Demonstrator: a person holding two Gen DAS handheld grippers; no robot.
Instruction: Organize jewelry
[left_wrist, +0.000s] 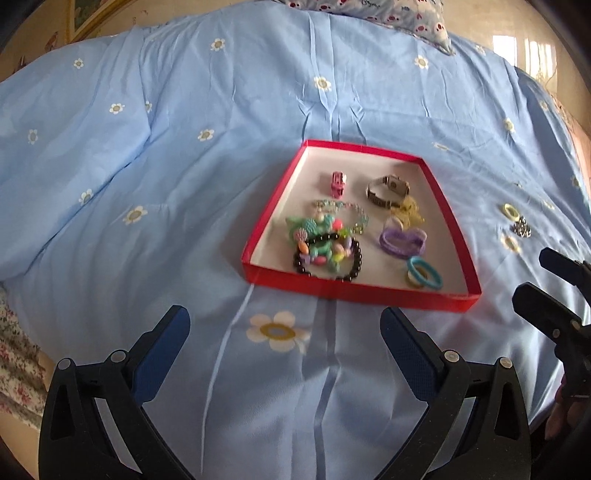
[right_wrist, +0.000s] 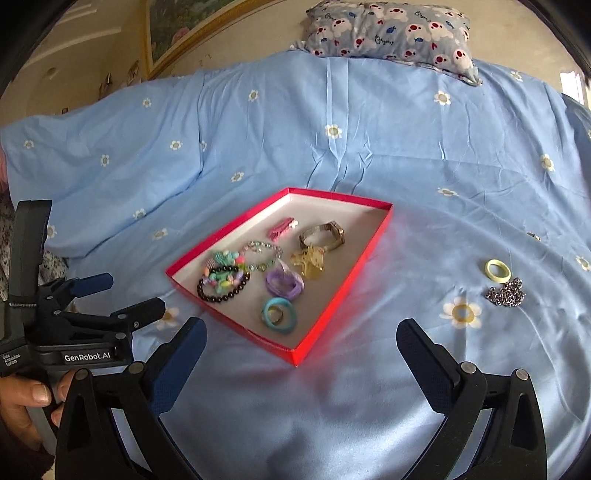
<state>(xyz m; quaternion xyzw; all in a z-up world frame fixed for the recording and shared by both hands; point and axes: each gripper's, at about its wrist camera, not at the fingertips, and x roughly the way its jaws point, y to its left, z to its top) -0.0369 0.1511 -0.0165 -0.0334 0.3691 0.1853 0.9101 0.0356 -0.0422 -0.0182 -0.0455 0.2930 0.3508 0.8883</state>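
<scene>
Although most of the jewelry already lies inside the red box (right_wrist: 373, 236), which sits at the centre of the right wrist view on the blue flowered bedspread (right_wrist: 258, 147), two pieces are not yet in it. In the box I count a black bead bracelet (right_wrist: 221, 291) around a heap of coloured beads at its lower left, a pink clip (right_wrist: 282, 229) near its upper wall, a wristwatch (right_wrist: 325, 234) to the right of that, a gold-coloured piece (right_wrist: 310, 264) touching the watch, a purple band (right_wrist: 282, 282) and a teal ring (right_wrist: 279, 314) near the lower corner. Left to do, by my judgement, is the pale yellow ring (right_wrist: 498, 270) and the silver chain (right_wrist: 505, 292), which lie just beside each other on the bedspread at the right of the frame, well apart from the box.

The right gripper (right_wrist: 301, 341) stands spread wide with nothing between its fingers, low in the frame. The left gripper (left_wrist: 284, 330) is likewise spread and empty, short of the box's near wall in the left wrist view.

A patterned pillow (right_wrist: 391, 33) lies at the top of the frame and a framed picture (right_wrist: 177, 37) hangs upper left. Nothing blocks the way to the ring and chain; the soft, creased cloth under them may make the chain awkward to pinch
</scene>
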